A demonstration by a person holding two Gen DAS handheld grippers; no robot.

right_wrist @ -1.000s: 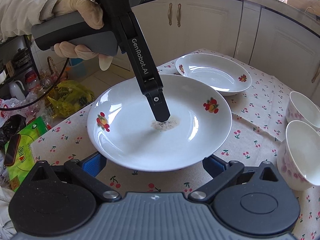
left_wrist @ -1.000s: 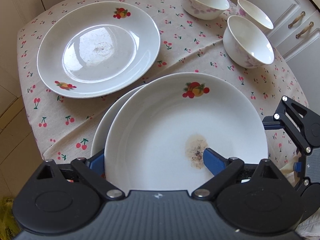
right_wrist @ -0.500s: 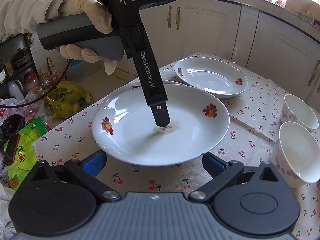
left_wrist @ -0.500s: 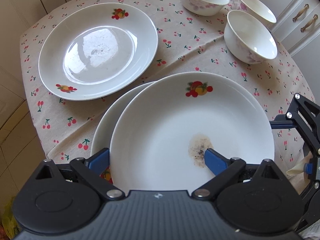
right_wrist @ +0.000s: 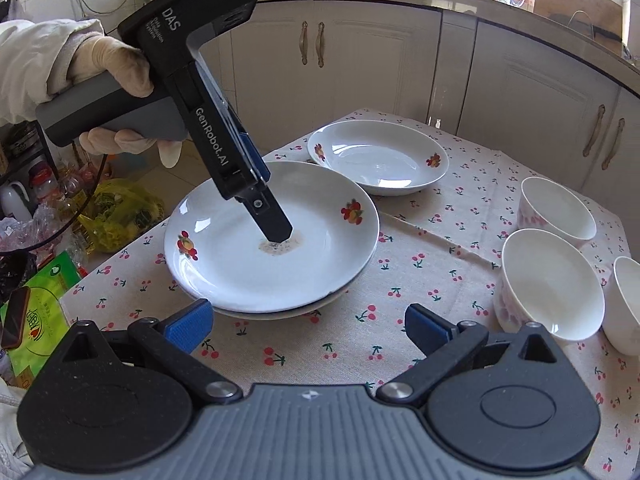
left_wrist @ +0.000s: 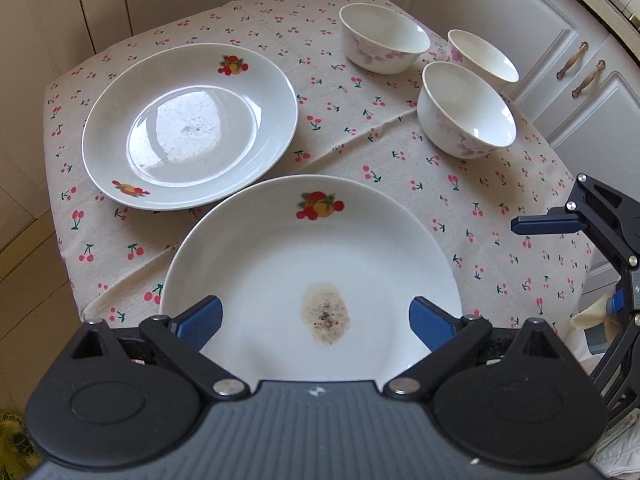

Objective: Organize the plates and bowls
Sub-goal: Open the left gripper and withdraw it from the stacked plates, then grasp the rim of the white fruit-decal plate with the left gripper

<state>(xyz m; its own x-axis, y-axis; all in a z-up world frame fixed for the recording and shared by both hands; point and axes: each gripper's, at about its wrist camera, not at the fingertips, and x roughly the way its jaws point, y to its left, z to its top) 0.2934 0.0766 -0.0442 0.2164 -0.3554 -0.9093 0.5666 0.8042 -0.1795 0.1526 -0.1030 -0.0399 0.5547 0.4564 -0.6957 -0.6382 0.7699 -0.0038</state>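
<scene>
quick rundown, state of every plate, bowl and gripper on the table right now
stained plate: stacked on another plate, brown stain in its middle
lower plate: under the stained one, only its edge shows
far plate: alone on the tablecloth, upright, faint residue
three bowls: upright, separate, empty
left gripper: open, over the stained plate
right gripper: open, holding nothing

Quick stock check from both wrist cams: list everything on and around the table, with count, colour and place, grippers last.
Stained plate: one, white with fruit prints, near table edge, stacked on a second plate.
Lower plate: one, white, only its rim shows.
Clean plate: one, white with fruit prints, far side, alone.
Bowls: three, white with pink flowers, grouped beside the plates.
Tablecloth: one, beige with red cherries.
Cabinets: cream, behind the table.
Yellow bag: one, on the floor.
Left gripper: open, over the stained plate.
Right gripper: open, empty, over the tablecloth.
</scene>
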